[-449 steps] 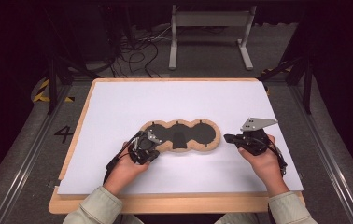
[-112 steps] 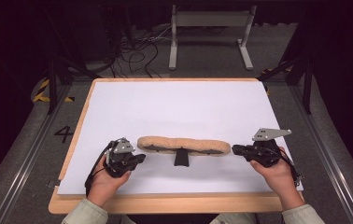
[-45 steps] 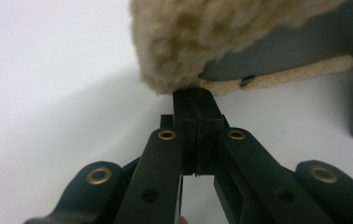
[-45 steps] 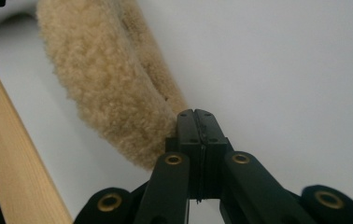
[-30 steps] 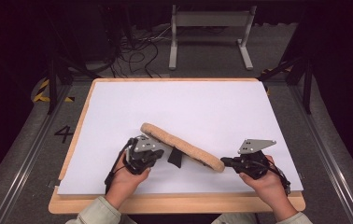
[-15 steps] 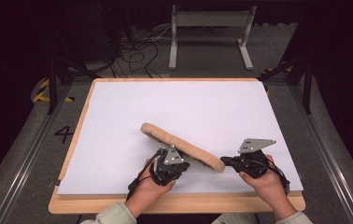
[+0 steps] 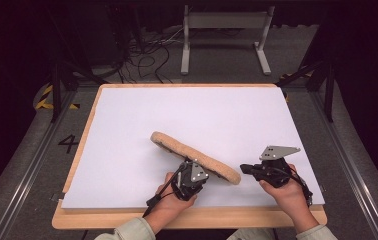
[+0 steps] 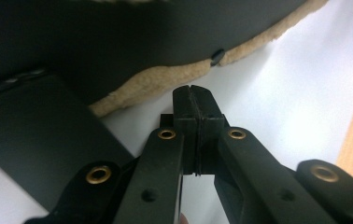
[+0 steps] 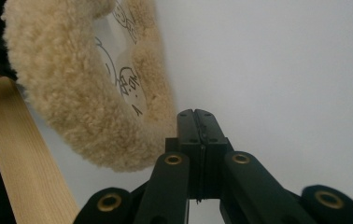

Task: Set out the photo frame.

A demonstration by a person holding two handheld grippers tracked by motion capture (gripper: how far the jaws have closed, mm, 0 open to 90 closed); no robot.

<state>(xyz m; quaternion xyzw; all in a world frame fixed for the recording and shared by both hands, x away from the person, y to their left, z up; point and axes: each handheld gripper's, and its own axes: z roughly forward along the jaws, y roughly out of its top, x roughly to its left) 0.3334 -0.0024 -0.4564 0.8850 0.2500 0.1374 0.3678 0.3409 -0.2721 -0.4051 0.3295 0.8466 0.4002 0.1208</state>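
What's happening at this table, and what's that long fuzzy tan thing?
A person holds a claw tool in each hand over a white sheet on a wooden table. Between them a long tan fleecy pad with a dark underside stands tilted, propped on a black stand piece. The left claw is shut, close under the pad's edge. The right claw is shut too, beside the pad's near end.

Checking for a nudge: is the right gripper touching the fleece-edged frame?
Cannot tell. In the right gripper view the shut right gripper sits right beside the fleece-edged frame; neither contact nor gap shows plainly.
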